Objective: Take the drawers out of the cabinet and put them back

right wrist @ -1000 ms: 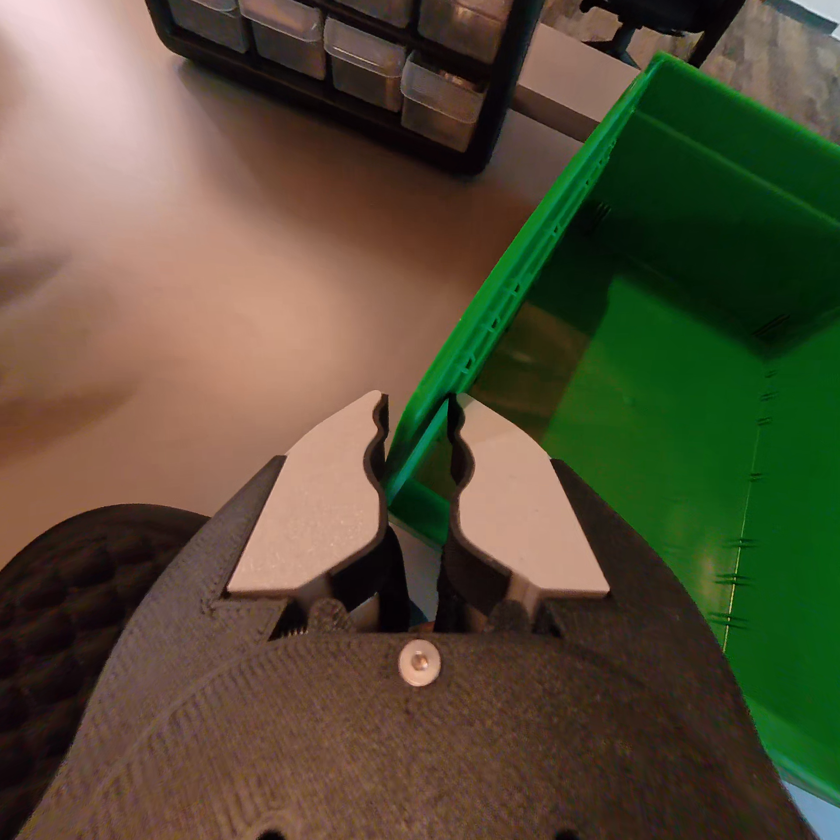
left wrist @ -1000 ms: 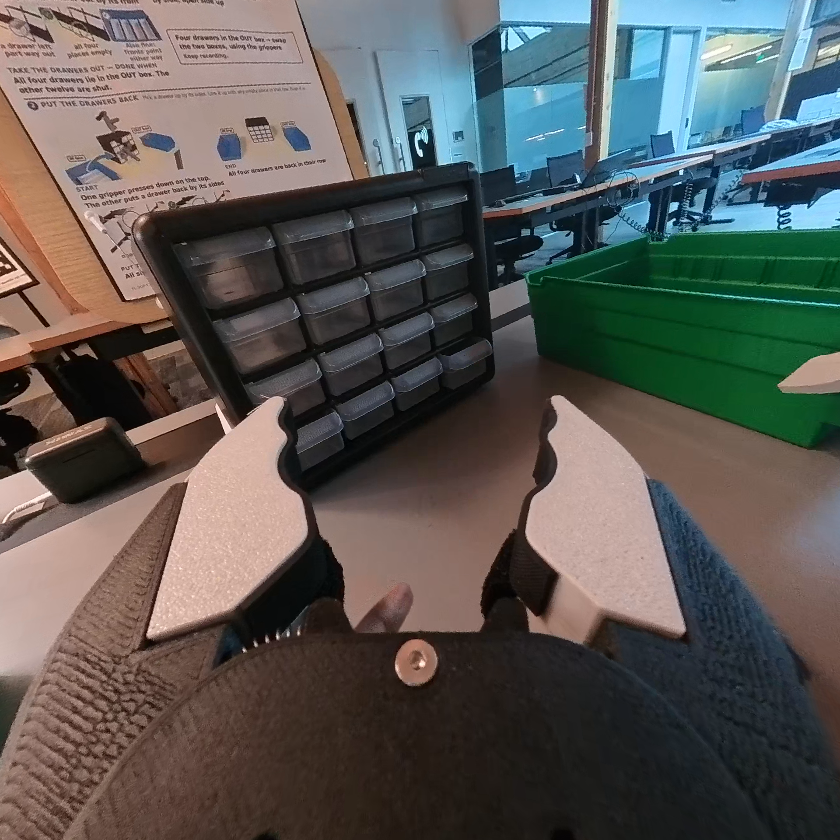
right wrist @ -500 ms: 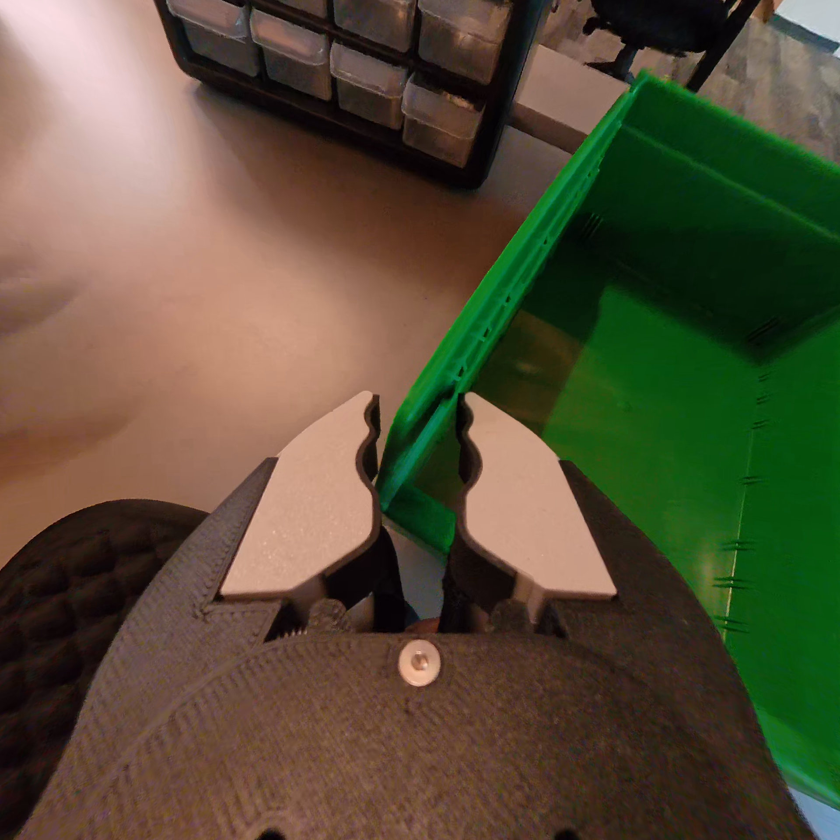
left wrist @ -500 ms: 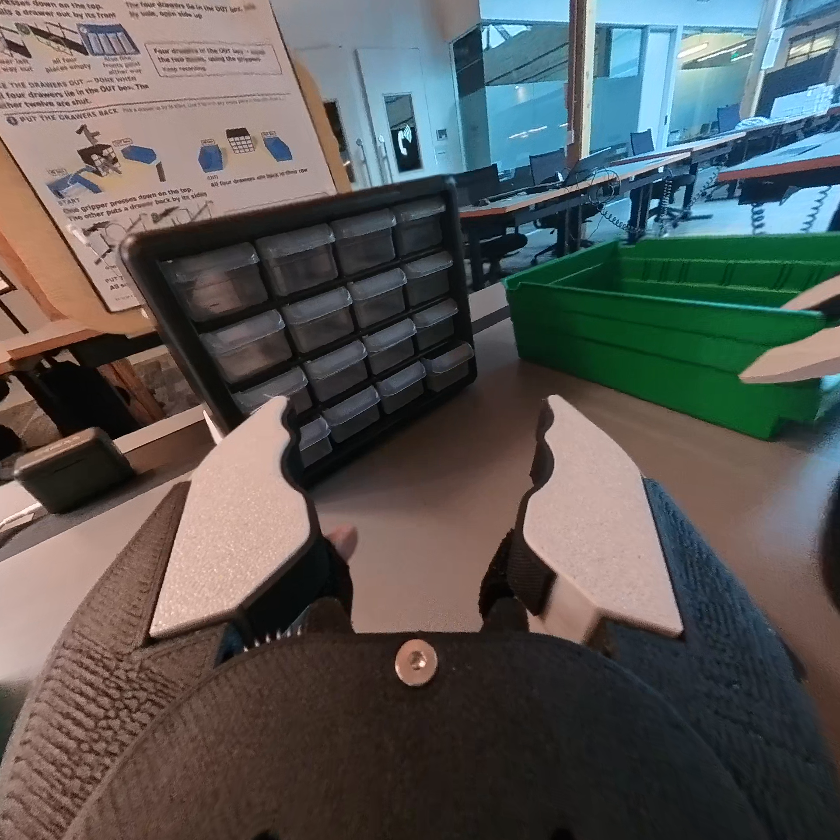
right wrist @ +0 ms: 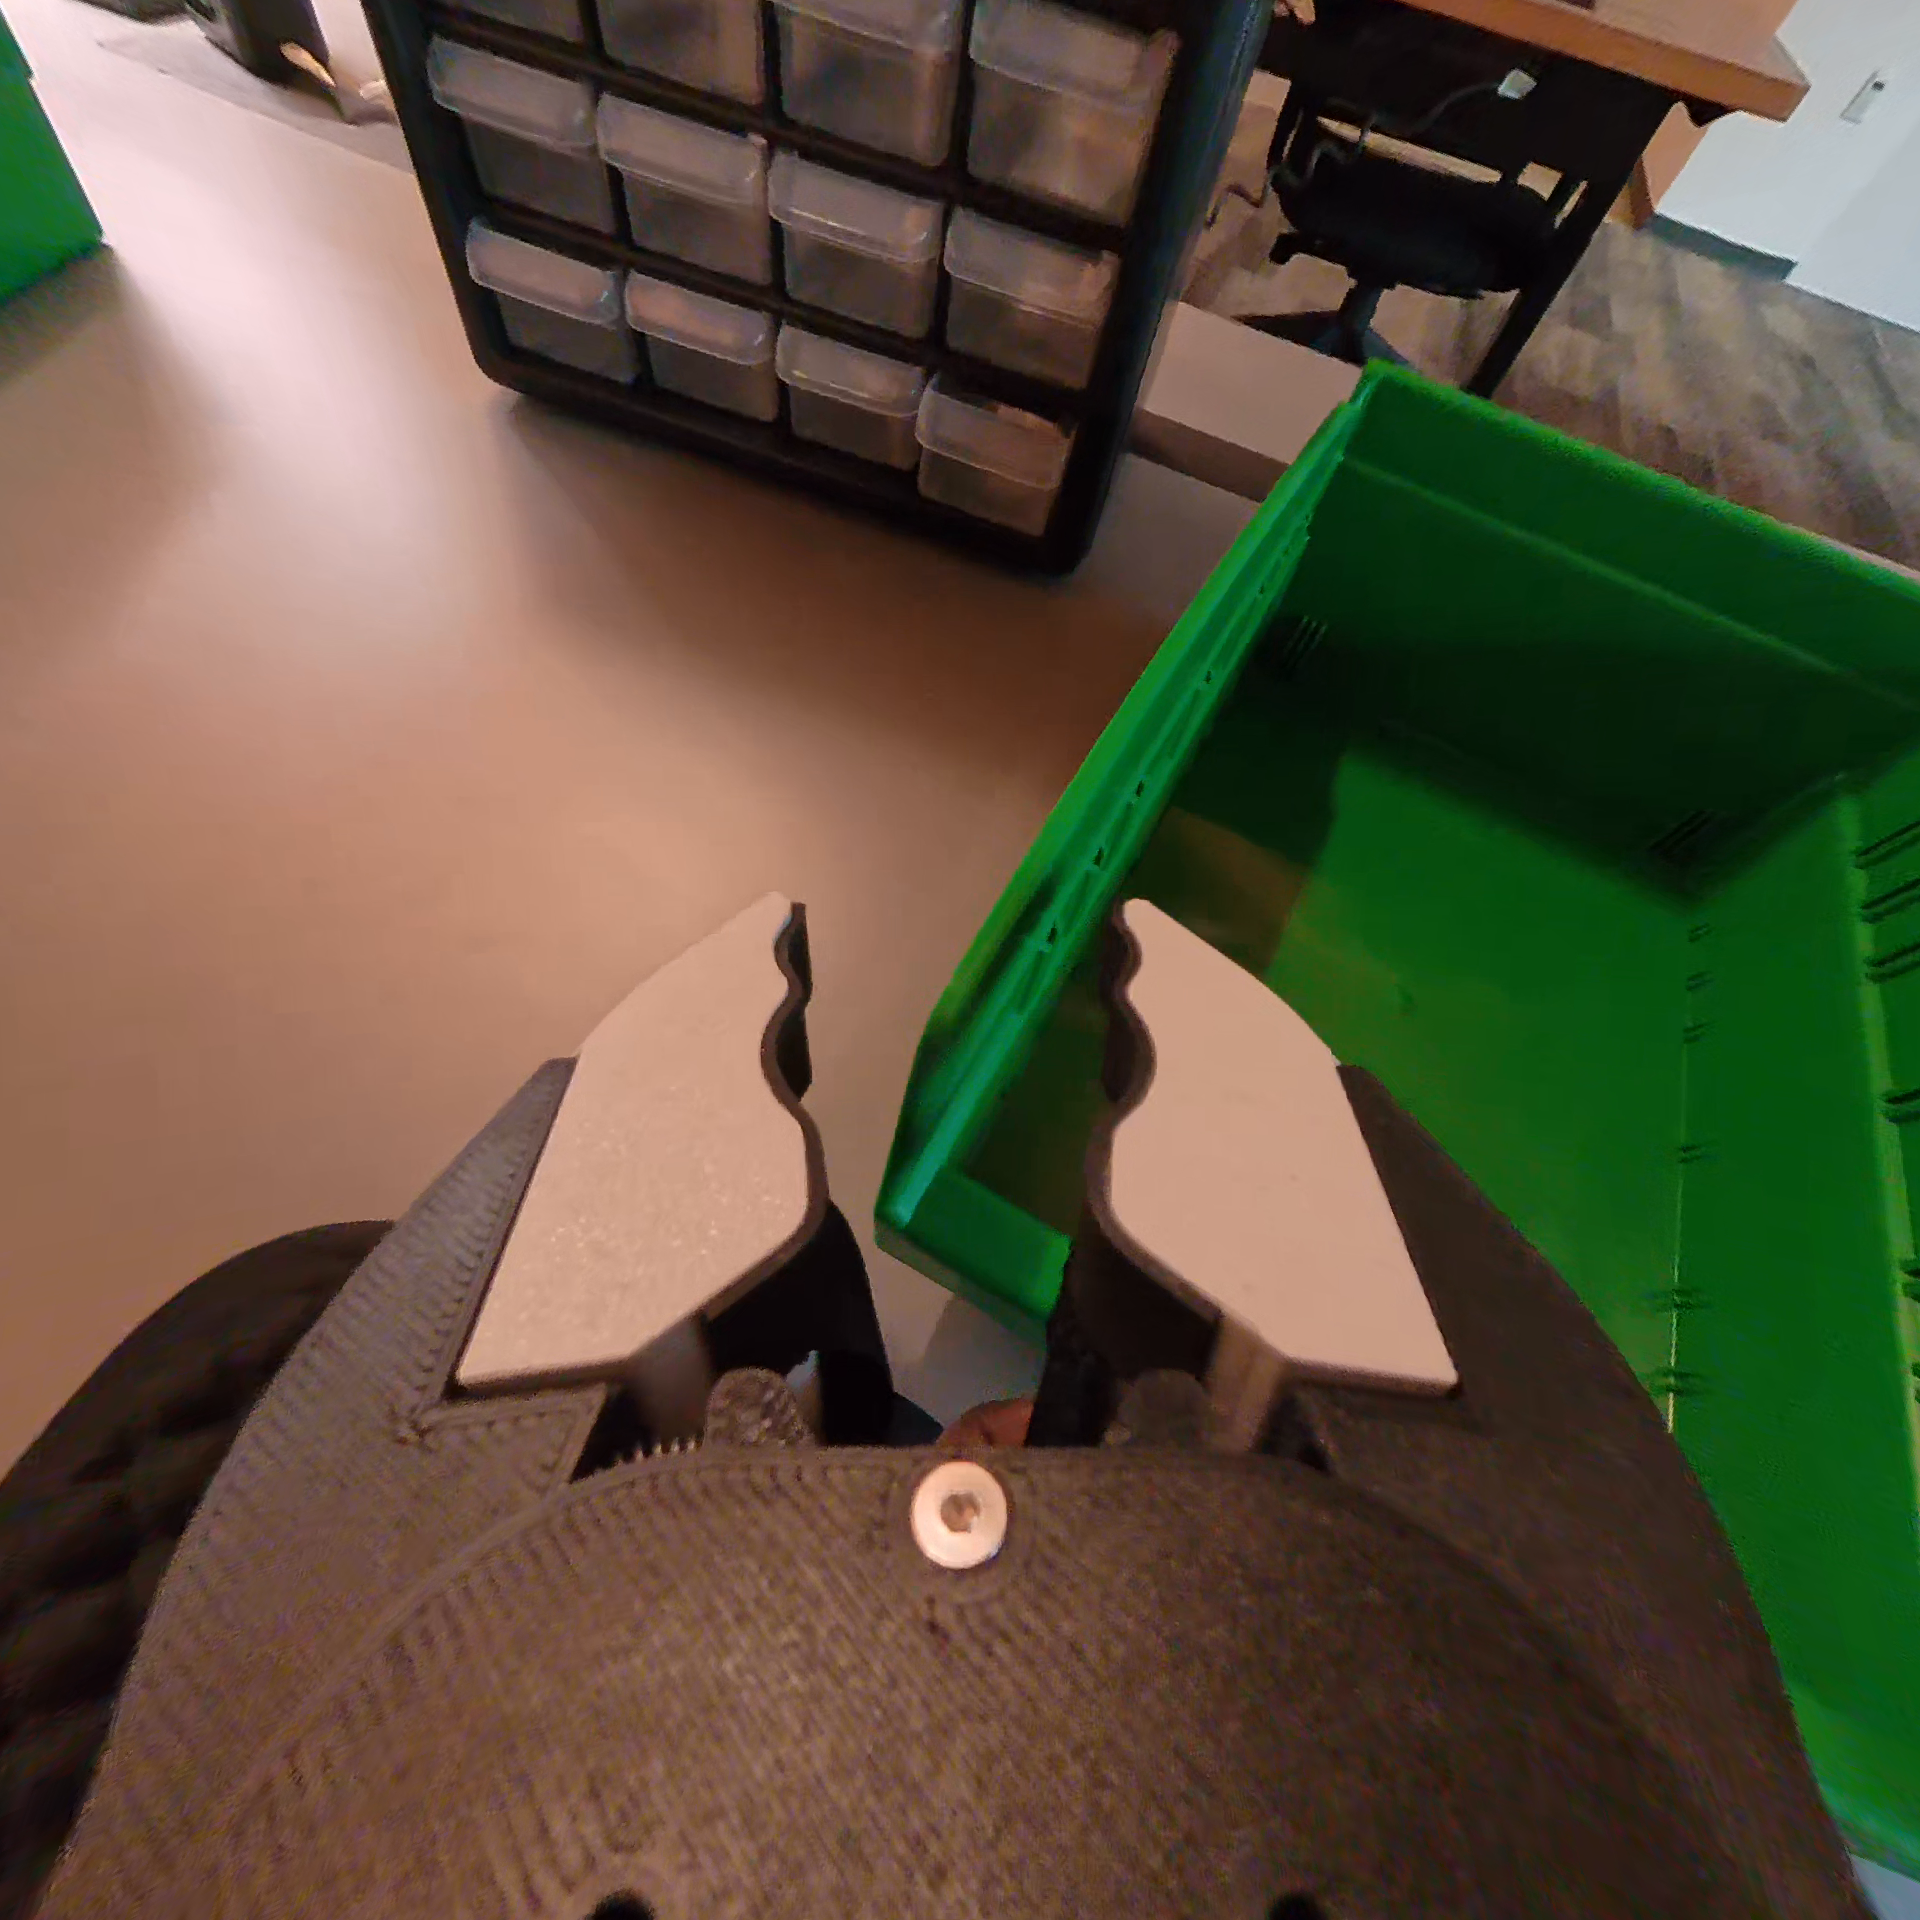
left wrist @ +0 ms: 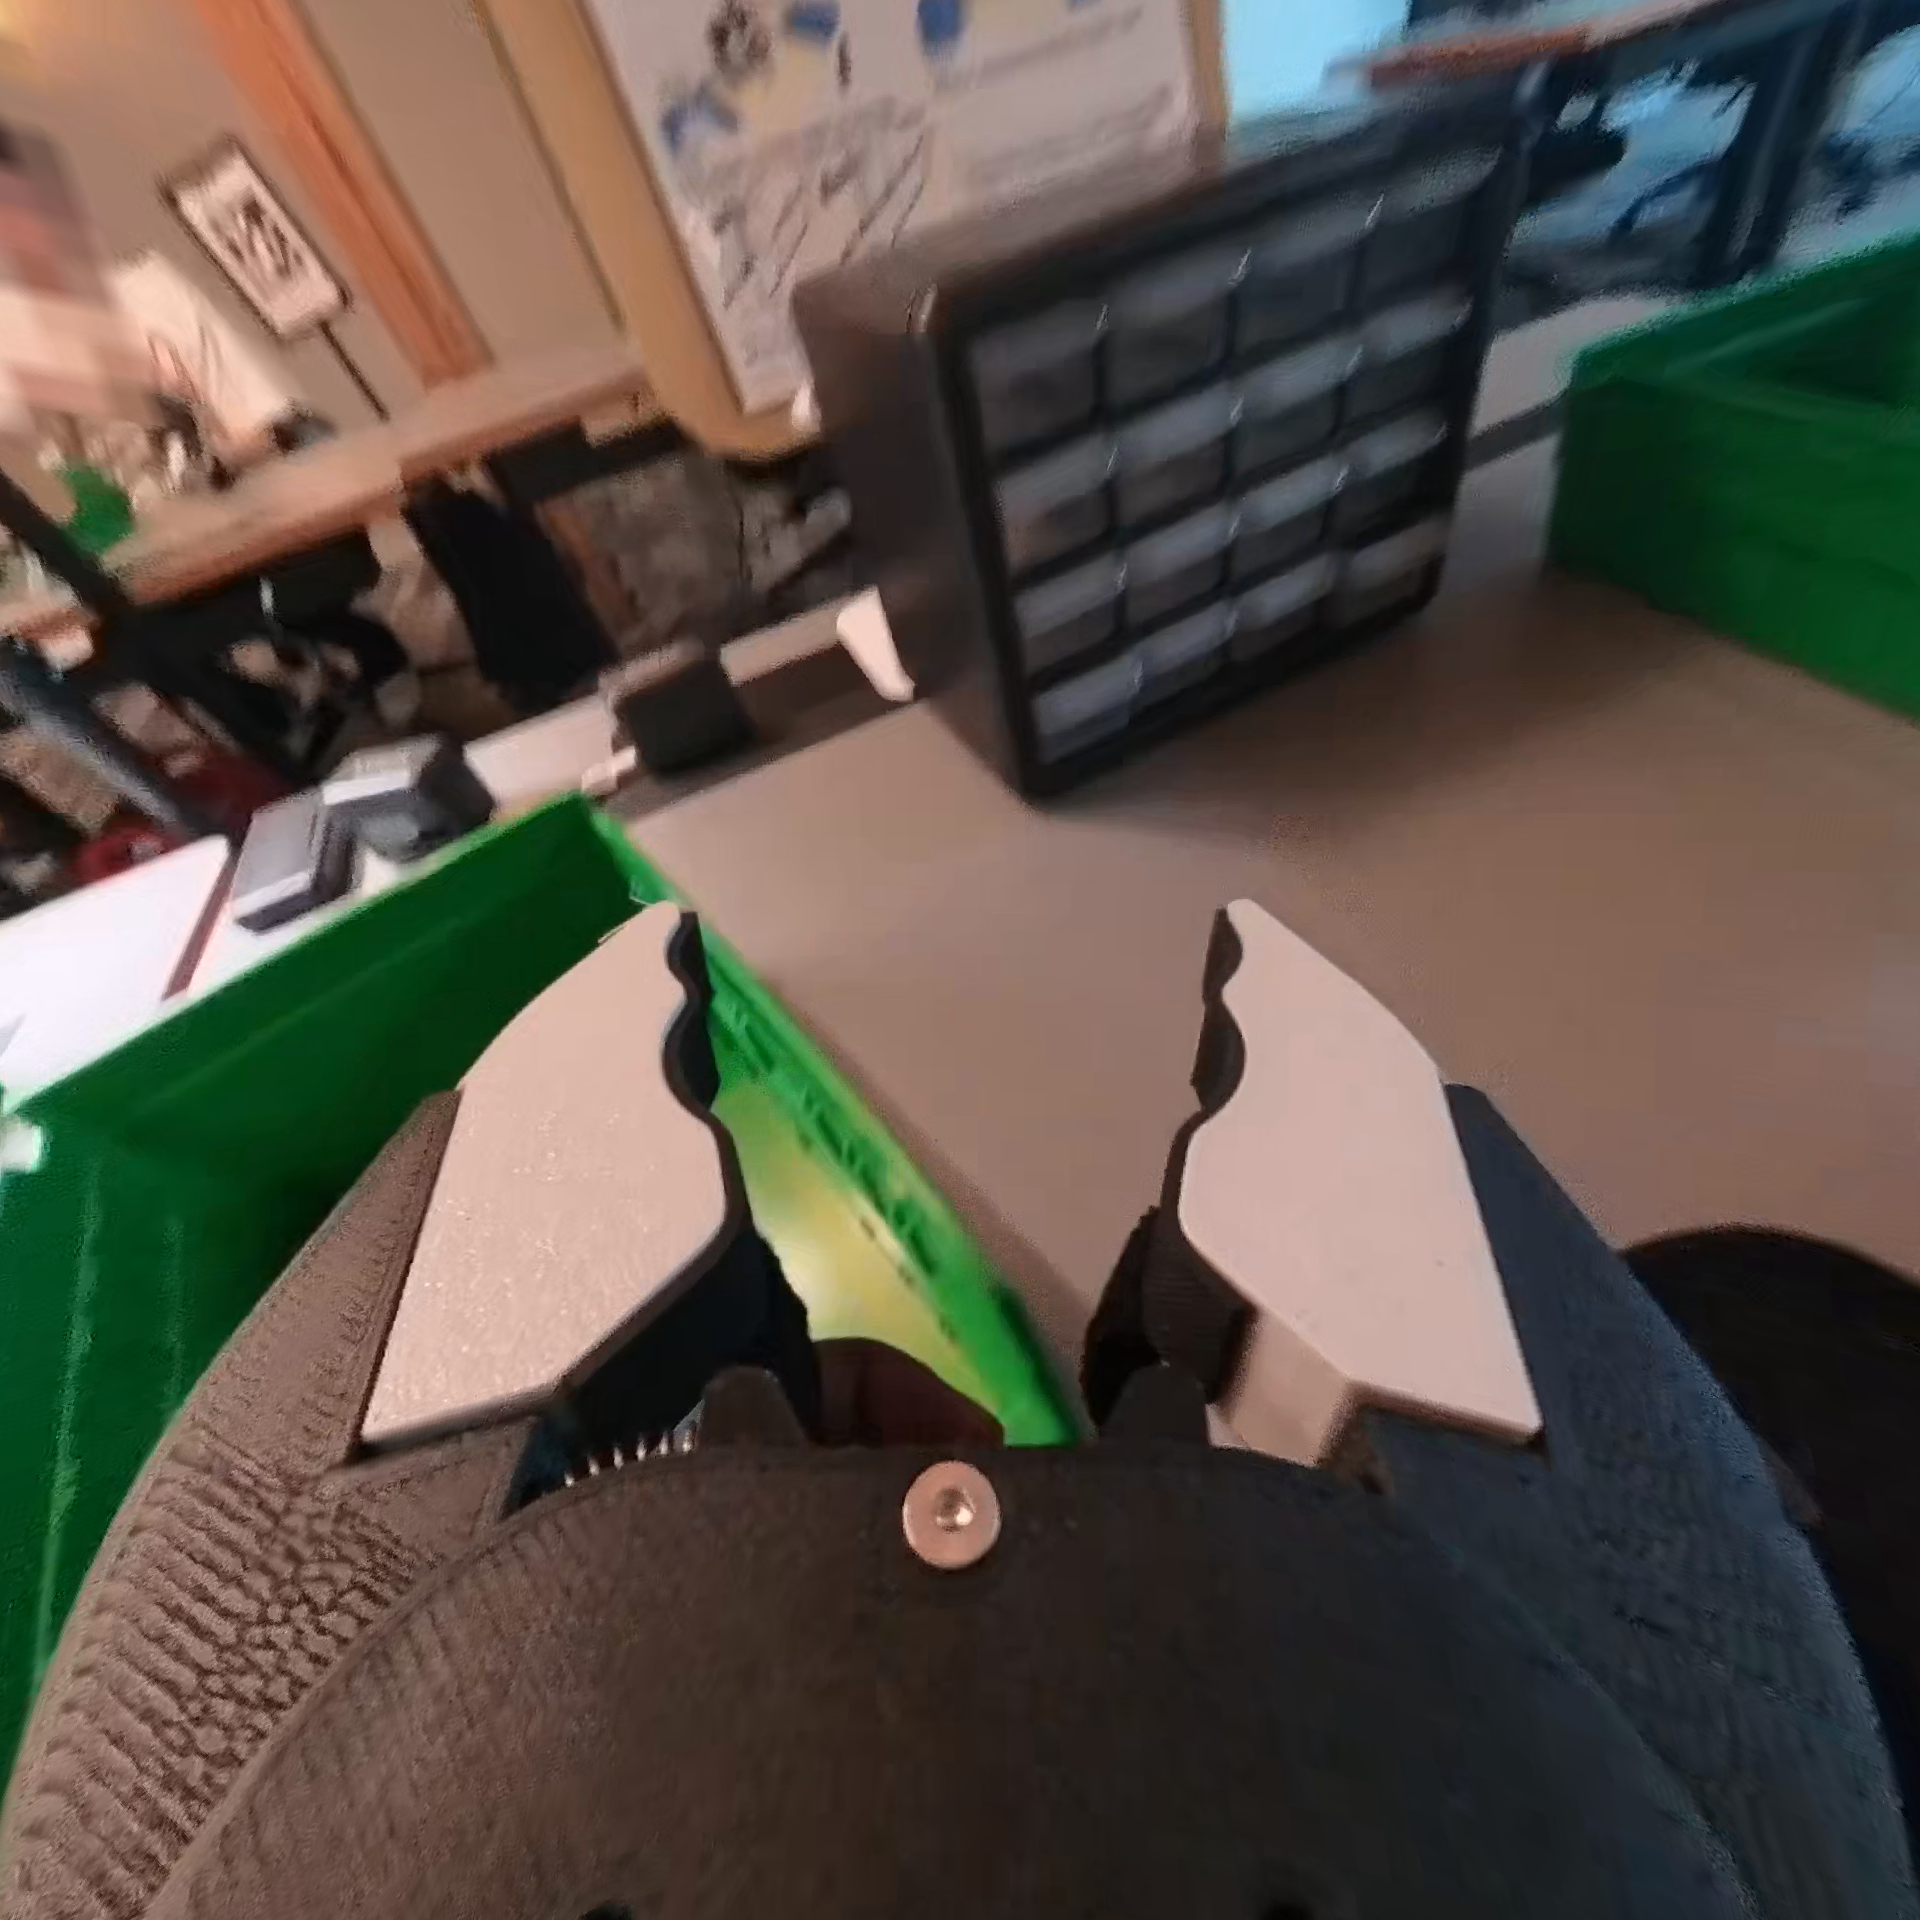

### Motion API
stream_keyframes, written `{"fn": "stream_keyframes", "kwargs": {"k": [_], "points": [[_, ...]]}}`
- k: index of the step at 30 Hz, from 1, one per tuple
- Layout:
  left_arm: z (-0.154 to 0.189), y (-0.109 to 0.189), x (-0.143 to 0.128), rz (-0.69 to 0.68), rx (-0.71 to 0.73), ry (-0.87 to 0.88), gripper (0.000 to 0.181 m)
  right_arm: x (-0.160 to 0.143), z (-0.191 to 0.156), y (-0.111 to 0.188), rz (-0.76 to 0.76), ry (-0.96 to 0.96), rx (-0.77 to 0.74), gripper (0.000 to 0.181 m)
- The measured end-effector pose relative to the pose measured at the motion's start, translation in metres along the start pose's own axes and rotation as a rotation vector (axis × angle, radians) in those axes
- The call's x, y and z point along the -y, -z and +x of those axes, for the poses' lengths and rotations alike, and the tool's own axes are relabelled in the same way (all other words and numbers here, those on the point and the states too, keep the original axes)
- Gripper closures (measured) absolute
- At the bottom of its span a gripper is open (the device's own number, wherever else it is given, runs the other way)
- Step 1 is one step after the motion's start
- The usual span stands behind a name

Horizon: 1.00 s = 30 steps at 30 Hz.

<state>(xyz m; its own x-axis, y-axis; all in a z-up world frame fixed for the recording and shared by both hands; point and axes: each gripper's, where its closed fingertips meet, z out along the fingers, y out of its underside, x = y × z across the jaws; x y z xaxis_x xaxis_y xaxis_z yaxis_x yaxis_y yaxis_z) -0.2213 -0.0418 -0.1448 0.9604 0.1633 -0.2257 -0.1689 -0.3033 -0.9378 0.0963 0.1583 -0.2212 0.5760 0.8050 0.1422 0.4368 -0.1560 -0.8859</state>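
Green plastic now fills the lower left of the left wrist view: a second green bin (left wrist: 239, 1060) has come in under the left tongs (left wrist: 956, 935), where half a second ago there was only bare table and the cabinet ahead. Those tongs are spread wide and hold nothing; the bin's near wall runs up between the fingers, closer to the left one, though blur keeps me from telling whether it touches. The right tongs (right wrist: 961, 920) have opened since the earlier frame, when they were pinched close around the corner wall of the other green bin (right wrist: 1538, 935); the fingers now stand apart on either side of that wall, gripping nothing. The black cabinet (right wrist: 1153, 343) stands upright ahead of both tongs, well apart from them, with its clear drawers (right wrist: 852, 239) all in their slots as far as I can see. It sits on a smooth grey-brown table (right wrist: 364, 675). Beyond the table, off to the left of the left tongs, the room is a smear of desks, a poster (left wrist: 883, 135) on the wall and dark clutter.
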Motion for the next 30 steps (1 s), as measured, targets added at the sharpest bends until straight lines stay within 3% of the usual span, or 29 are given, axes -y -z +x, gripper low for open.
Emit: {"fn": "stream_keyframes", "kwargs": {"k": [3,7,11,13,16,19,22,25,27,28,30], "points": [[-0.006,-0.005,-0.032,-0.151,-0.024,0.039,0.098,-0.014,0.010,-0.006,-0.073,0.020,-0.070,0.129],[-0.004,-0.014,-0.058,-0.258,-0.064,0.031,0.131,-0.017,0.009,-0.008,-0.090,-0.006,-0.057,0.151],[-0.018,-0.015,-0.060,-0.229,-0.008,-0.014,0.165,-0.019,0.018,-0.008,-0.091,-0.005,-0.112,0.161],[-0.014,-0.014,-0.059,-0.199,-0.062,0.003,0.181,-0.020,0.023,-0.008,-0.090,-0.007,-0.134,0.165],[-0.008,-0.015,-0.059,-0.171,-0.132,0.041,0.181,-0.021,0.029,-0.006,-0.087,-0.020,-0.145,0.167],[-0.011,-0.014,-0.059,-0.183,-0.100,0.017,0.180,-0.022,0.032,-0.005,-0.091,-0.019,-0.152,0.168],[-0.021,-0.013,-0.056,-0.192,0.010,-0.054,0.152,-0.022,0.032,-0.006,-0.088,-0.016,-0.151,0.166],[-0.023,-0.015,-0.061,-0.232,0.025,-0.003,0.125,-0.021,0.030,-0.007,-0.082,-0.007,-0.148,0.155],[-0.020,-0.018,-0.075,-0.292,-0.012,0.025,0.123,-0.023,0.028,-0.008,-0.093,-0.002,-0.138,0.150],[-0.013,-0.019,-0.073,-0.266,-0.059,0.052,0.142,-0.025,0.028,-0.009,-0.102,-0.001,-0.134,0.149],[-0.011,-0.020,-0.072,-0.248,-0.071,0.045,0.151,-0.027,0.028,-0.010,-0.115,0.002,-0.138,0.157]]}}
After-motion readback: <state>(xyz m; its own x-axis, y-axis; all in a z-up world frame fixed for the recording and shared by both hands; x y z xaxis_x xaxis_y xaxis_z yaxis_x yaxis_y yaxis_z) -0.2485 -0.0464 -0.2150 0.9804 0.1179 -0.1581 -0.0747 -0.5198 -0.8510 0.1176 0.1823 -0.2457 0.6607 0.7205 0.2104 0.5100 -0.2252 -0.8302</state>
